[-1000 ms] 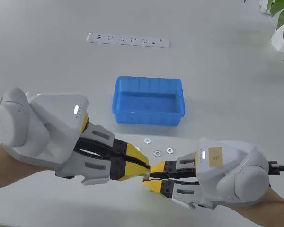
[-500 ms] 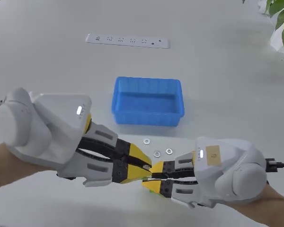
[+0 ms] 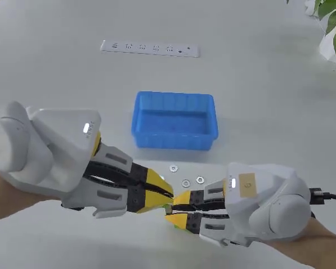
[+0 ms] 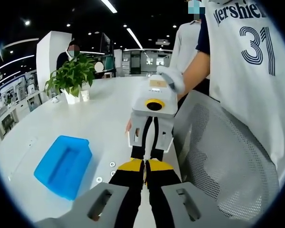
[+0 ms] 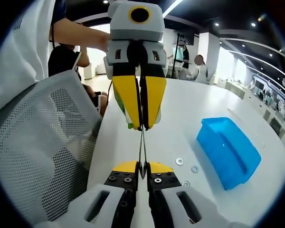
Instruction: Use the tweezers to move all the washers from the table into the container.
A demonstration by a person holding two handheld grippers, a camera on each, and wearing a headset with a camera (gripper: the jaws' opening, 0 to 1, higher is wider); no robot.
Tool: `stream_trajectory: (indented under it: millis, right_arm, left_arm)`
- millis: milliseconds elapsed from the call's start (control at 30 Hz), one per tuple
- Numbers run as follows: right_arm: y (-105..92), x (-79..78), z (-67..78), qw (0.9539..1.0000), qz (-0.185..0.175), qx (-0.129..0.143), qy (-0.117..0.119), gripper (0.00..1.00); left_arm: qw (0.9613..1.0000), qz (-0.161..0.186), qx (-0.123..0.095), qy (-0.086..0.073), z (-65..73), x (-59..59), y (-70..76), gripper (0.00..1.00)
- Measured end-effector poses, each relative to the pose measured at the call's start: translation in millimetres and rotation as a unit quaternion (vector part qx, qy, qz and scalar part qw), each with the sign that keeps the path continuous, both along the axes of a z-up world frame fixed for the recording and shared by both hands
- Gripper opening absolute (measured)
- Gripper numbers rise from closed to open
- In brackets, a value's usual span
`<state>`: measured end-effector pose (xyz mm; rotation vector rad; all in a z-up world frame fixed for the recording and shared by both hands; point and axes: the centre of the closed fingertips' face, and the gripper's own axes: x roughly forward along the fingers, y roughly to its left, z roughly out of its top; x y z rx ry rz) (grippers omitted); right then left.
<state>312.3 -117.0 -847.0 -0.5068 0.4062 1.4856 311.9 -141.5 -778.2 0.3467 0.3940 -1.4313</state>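
Tip to tip above the white worktop (image 3: 269, 84), the left tongs (image 4: 145, 167) and right tongs (image 5: 142, 171) both pinch narrow on the slim metal tweezers (image 5: 142, 145) spanning them. Just beyond, three washers (image 3: 186, 182) lie loose, short of the blue container (image 3: 173, 140). A power strip (image 3: 150, 48) sits farther back.

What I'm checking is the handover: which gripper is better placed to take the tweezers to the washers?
Right, by a small margin. The left gripper and right gripper are both shut on the tweezers, but the three washers lie alongside the right one's jaws, with the container just beyond.
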Motion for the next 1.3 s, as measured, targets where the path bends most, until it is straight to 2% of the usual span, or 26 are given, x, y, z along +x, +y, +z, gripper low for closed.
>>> stream_trajectory:
  millis: [133, 467, 1067, 1300]
  right_arm:
    - [1.1, 2.2, 0.2, 0.9999, 0.001, -0.003, -0.011, 0.07]
    - [4.1, 4.3, 1.3, 0.9998, -0.002, 0.0, -0.019, 0.09]
    - [11.8, 7.8, 0.5, 0.9997, -0.008, 0.004, -0.024, 0.1]
    - [5.3, 18.8, 9.0, 0.9989, -0.03, 0.011, -0.033, 0.1]
  left_arm:
    - [1.0, 0.0, 0.0, 0.0, 0.8, 0.1, 0.1, 0.06]
    - [1.0, -0.002, 0.0, -0.002, 2.7, 0.1, -0.7, 0.05]
    - [0.9999, -0.004, 0.004, -0.01, 7.5, 1.9, 1.2, 0.05]
    - [0.9997, 0.008, -0.017, -0.014, 16.0, 10.5, 0.9, 0.05]
